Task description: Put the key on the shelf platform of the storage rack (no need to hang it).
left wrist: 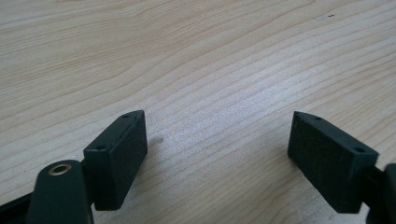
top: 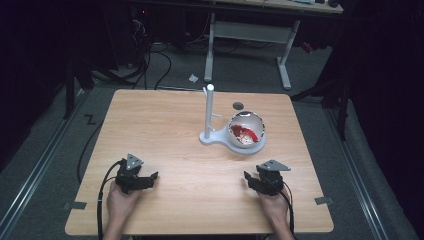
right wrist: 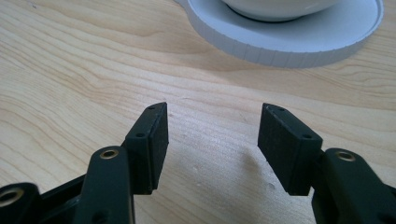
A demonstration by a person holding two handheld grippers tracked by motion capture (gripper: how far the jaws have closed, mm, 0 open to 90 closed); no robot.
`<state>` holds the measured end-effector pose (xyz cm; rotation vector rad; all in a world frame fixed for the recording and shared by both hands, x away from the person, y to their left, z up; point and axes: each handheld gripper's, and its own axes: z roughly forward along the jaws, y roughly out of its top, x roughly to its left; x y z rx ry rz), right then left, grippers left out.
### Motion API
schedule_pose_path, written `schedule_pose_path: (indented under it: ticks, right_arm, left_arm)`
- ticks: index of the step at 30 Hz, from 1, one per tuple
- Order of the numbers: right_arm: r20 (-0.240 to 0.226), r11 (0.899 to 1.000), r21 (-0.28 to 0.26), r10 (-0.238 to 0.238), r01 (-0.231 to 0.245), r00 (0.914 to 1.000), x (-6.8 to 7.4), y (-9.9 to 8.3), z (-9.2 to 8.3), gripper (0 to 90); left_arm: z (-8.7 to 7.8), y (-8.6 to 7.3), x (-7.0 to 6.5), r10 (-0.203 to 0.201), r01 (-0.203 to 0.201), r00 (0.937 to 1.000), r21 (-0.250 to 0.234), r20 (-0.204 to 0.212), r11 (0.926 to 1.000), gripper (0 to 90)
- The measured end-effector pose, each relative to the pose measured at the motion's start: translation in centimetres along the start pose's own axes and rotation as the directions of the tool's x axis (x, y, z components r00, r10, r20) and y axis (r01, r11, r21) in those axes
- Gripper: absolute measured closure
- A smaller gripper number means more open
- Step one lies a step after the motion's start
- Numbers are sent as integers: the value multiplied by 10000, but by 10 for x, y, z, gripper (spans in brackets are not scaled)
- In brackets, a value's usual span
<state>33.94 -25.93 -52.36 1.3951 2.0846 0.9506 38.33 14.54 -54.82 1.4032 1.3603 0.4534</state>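
Below, a pale wooden table [top: 165, 130] spreads under two hand-held grippers, each resting low near the person's edge and well apart from the other. Ahead of the right gripper [right wrist: 212, 135], beyond the tips of its jaws, sits a white stand [top: 220, 138]: a round, flat base plate with a slim upright post [top: 209, 111] rising from one end. On that plate stands a shiny bowl [top: 245, 129], white outside, with something red and pale lying inside it; what the contents are cannot be told. In the right gripper view the plate's ribbed rim [right wrist: 280, 49] lies forward of the jaws and slightly toward the right-hand one, near but not touching. Those jaws stand wide apart, bare wood between them, nothing held. The left gripper [left wrist: 219, 135], seen in the high view at the person's left hand [top: 121, 200], points across the tabletop with its jaws likewise spread wide and empty, only wood grain between and ahead of them. A small dark round mark [top: 238, 105] lies on the table beyond the bowl, far past both sets of jaws.
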Motion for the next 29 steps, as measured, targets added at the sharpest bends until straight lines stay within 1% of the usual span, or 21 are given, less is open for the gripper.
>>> schedule_pose_path:
  ticks: [2,3,6,15,29]
  right_arm:
    - [7,10000,66,-35,35,10000,0,-1,1,428]
    - [49,9997,175,-148,147,9999,1,-2,3,425]
    - [70,9993,350,-156,154,9999,1,-4,6,417]
    - [148,9991,369,-221,216,9996,1,-4,7,389]
    - [99,9990,378,-254,250,9996,1,-4,7,383]
  left_arm:
    - [0,0,0,2,-2,10000,1,-1,10000,202]
    - [0,0,0,2,-2,10000,2,0,10000,202]
    - [0,0,0,0,0,10000,17,2,10000,201]
    - [0,0,0,-4,4,10000,13,-6,10000,201]
    - [0,0,0,-8,8,10000,-4,-16,10000,201]
